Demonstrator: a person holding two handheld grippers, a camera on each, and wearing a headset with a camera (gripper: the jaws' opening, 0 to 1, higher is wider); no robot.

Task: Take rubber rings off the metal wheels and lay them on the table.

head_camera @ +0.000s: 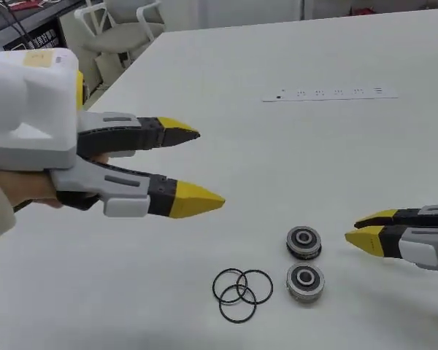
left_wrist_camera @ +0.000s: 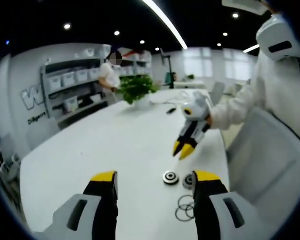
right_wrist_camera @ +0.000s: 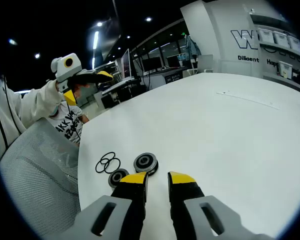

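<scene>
Left gripper [head_camera: 210,167] hangs over the white table [head_camera: 277,146], jaws spread wide and empty. Right gripper [head_camera: 352,228] sits low, jaws only narrowly parted, gripping nothing. Shelves [left_wrist_camera: 65,80] and a green plant [left_wrist_camera: 136,87] stand past the table's far end. Two metal wheels [head_camera: 304,242] lie just beside the right gripper's tips. Three rubber rings [head_camera: 241,288] lie overlapped on the table beyond the wheels, on the left gripper's side.
</scene>
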